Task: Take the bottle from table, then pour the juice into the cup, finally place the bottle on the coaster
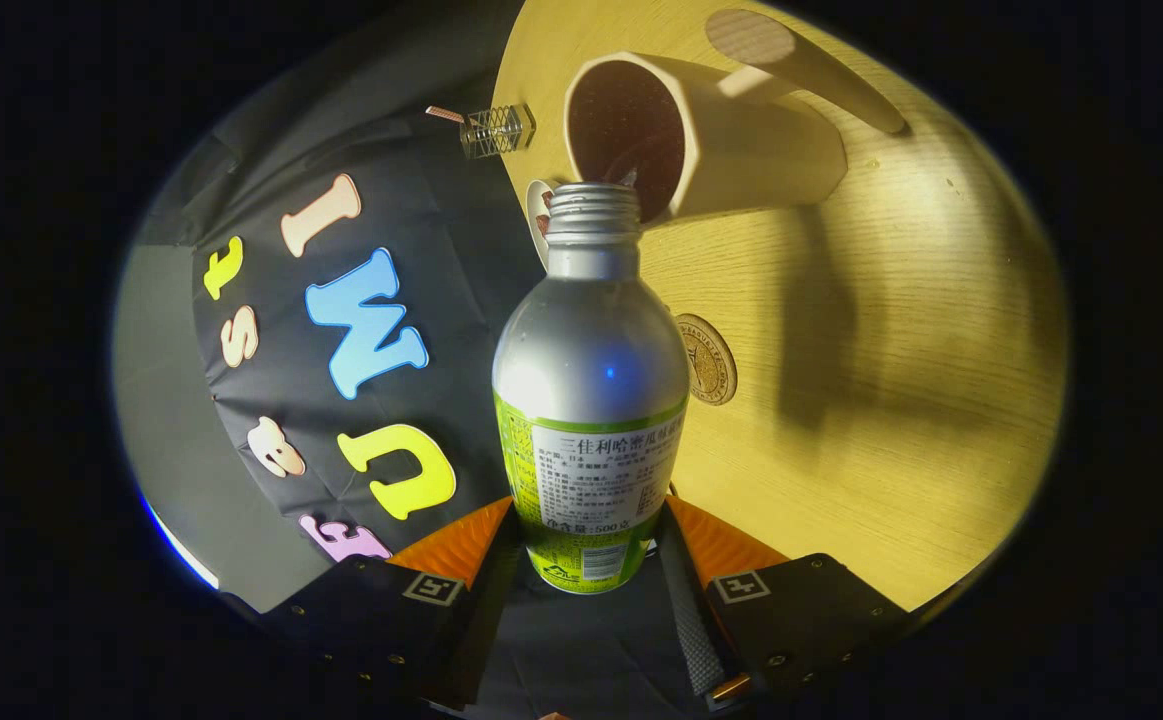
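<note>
Bottle (589, 400) is clamped at its lower body between both fingers of the gripper (586, 545), its long axis pointing straight ahead; its open mouth touches the rim of the cup (731, 140) just beyond, over the table (891, 400)

Your hand-held gripper (589, 545) clamps the bottle (589, 400), its open mouth tilted at the cup (701, 135) rim, over the surface (891, 350).

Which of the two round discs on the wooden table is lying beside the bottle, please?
The brown embossed coaster, flat by the silver bottle the gripper clamps; the pale disc sits farther, below the cup.
</note>
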Available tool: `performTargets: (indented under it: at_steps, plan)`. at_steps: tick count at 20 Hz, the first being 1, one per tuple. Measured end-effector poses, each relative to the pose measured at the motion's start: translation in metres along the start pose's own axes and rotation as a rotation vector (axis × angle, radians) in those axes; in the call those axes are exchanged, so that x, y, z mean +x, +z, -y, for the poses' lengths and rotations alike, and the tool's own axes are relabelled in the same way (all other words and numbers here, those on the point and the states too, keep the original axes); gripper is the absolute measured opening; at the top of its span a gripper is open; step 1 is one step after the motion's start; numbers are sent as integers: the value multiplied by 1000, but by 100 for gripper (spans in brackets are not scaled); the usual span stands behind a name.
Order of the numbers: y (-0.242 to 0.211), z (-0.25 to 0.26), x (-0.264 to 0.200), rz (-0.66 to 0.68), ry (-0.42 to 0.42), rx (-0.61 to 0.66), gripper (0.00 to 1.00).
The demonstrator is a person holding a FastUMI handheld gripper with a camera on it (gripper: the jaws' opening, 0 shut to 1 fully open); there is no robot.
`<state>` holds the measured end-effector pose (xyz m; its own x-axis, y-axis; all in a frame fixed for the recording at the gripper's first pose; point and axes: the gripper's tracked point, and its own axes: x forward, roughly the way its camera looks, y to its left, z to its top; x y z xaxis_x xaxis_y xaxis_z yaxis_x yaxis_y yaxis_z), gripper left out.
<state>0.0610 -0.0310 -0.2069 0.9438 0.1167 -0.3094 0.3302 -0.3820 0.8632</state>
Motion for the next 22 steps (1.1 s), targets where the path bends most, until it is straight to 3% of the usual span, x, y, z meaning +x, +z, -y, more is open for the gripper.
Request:
performTargets:
  at_steps: [22]
  plan:
    - [-3, -34, -18, -35, 45, 184, 75]
